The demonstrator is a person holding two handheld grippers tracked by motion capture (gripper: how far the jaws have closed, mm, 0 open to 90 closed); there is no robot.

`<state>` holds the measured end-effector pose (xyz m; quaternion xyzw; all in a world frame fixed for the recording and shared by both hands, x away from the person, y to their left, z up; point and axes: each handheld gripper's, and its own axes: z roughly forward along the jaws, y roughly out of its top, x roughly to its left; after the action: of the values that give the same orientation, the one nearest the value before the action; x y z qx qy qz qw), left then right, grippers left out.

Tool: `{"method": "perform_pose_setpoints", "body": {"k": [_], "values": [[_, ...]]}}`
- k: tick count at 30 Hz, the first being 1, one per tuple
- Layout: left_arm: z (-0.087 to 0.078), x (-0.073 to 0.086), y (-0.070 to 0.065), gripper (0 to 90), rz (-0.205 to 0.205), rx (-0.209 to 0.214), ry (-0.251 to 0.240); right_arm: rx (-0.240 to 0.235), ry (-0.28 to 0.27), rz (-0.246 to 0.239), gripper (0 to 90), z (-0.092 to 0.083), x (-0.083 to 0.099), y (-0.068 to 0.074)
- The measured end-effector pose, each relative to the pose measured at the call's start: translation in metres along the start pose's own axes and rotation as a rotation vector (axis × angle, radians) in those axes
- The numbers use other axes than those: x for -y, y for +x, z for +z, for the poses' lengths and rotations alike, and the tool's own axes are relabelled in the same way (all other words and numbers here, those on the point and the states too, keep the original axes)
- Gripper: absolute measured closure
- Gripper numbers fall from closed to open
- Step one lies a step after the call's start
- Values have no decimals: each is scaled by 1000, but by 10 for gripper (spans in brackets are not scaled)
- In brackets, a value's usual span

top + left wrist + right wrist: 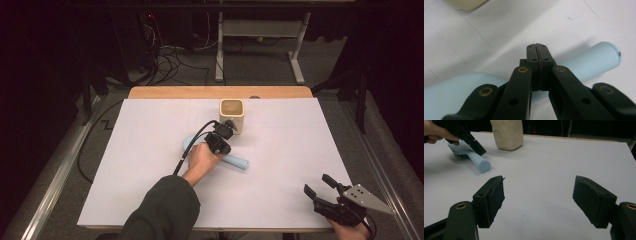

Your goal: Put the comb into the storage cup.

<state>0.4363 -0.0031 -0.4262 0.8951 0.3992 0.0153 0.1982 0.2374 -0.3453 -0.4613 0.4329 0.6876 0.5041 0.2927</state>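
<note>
A: What is being seen at the left of the bench?

B: The white sheet covering the bench is being crossed by a dark sleeve, and the left gripper is being held over a pale blue brush near the middle of the sheet. In the left gripper view, the jaws are being pressed fully together, pad against pad, with nothing being clamped between them.

A: And where is the brush being kept?

B: It is lying flat on the bench, its handle running out past the closed left gripper and its wider head being partly covered by the gripper's body. In the right gripper view, dark bristles are being shown facing down under the brush. Whether the gripper is touching the brush cannot be told.

A: What is being shown just beyond it?

B: A cream square cup is standing upright, just behind the left gripper and close to the brush head.

A: And farther right?

B: The right gripper is being held near the front right corner of the bench, well apart from the brush. Its jaws are being kept wide apart, with only bare sheet between them.
</note>
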Motion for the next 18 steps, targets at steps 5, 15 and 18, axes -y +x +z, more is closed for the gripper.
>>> {"method": "perform_pose_setpoints", "body": {"k": [5, 15, 18], "values": [[-1, 3, -4, 896, 9, 1, -3, -1, -4, -4, 256, 0, 0, 0], [0, 8, -12, 895, 29, 15, -9, -3, -8, -2, 255, 0, 0, 0], [-1, 11, -13, 895, 31, 19, -12, -3, -6, 0, 255, 0, 0, 0]]}}
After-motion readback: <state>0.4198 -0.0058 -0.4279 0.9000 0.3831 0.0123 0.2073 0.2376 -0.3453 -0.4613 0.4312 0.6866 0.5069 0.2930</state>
